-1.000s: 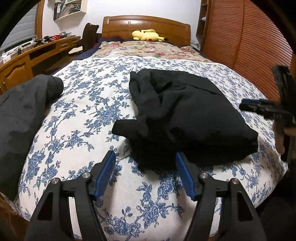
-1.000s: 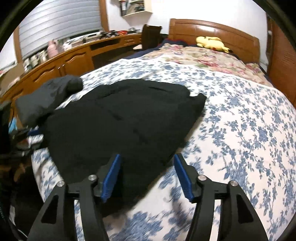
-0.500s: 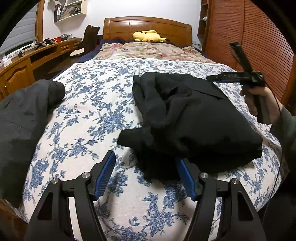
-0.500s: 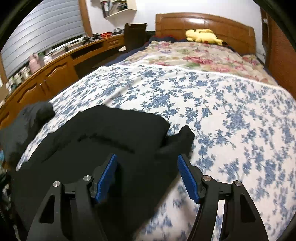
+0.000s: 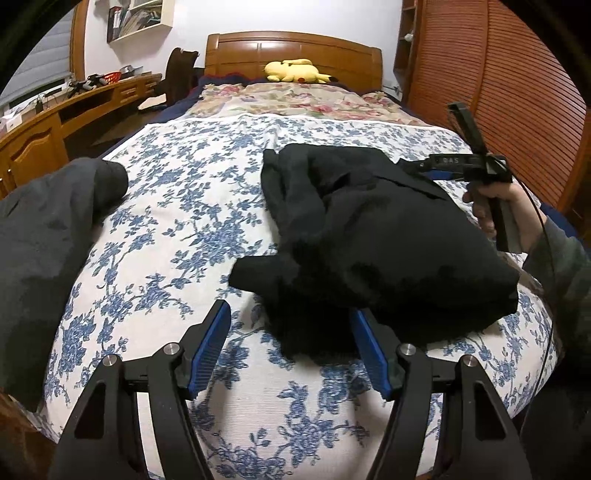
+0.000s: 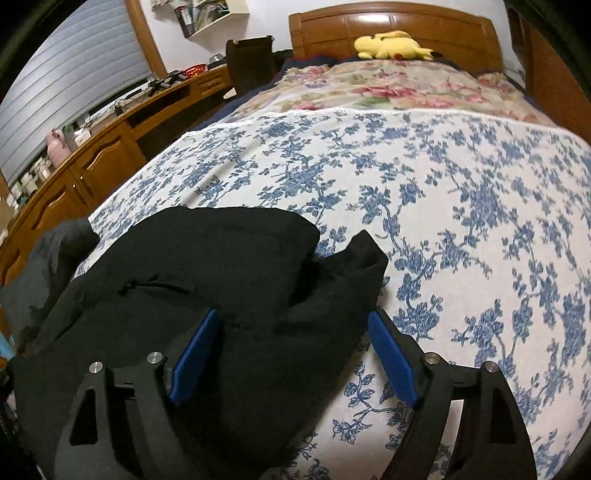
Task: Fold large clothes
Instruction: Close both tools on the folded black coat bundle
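Black garment (image 5: 388, 236) bunched on the blue-flowered bedspread (image 5: 177, 229), awaiting a fold.
Left gripper (image 5: 290, 347) waits with jaws apart and empty at the near hem; right gripper (image 6: 295, 350), jaws opening and gripping nothing, straddles a far fold, apparently to gather it.

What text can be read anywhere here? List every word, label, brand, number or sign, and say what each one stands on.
"QAS": pale letters on the black body of the right gripper, seen from the left wrist view; the reading is uncertain.
Books on the wall shelf: spines too small and blurred to read.
Items on the desk: any labels are too small to read.
Black garment, yellow plush toy: no text visible.
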